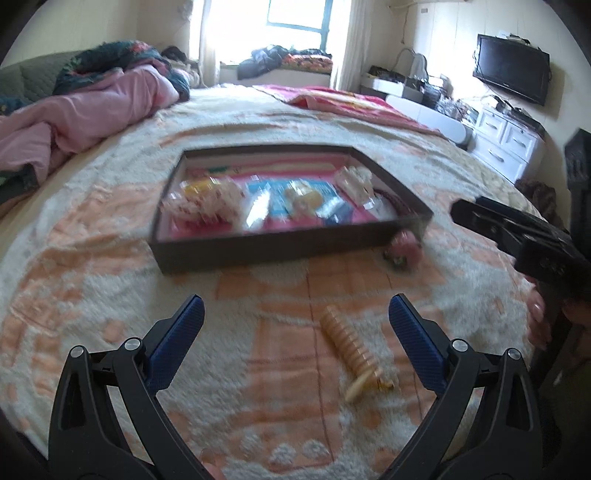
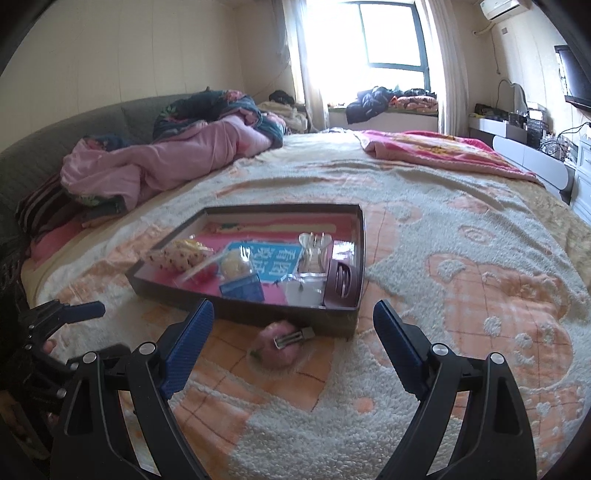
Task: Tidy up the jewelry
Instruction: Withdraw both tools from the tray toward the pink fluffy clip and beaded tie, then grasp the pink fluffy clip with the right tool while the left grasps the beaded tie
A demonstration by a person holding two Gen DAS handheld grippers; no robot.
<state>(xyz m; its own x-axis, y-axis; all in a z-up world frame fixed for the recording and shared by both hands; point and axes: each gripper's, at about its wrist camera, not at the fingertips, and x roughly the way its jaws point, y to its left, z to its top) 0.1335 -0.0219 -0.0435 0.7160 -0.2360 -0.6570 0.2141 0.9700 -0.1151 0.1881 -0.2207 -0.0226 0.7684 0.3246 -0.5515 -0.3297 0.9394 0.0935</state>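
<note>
We are in a home bedroom. We see a wide bed [image 2: 424, 236] under a fleecy peach-and-cream blanket, a rumpled pink quilt [image 2: 166, 162] by the padded headboard [image 2: 74, 136], a bright curtained window [image 2: 391, 33] with clothes heaped on its sill, a wall-mounted television [image 1: 511, 72] above white drawers [image 1: 506, 138], and an air conditioner [image 2: 502, 7].

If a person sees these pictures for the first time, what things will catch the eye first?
First, the dark shallow tray on the patterned blanket, filled with small packets. Just outside its near wall lies a pink flower hair clip. A yellow comb-like clip lies on the blanket between the open left gripper fingers.
</note>
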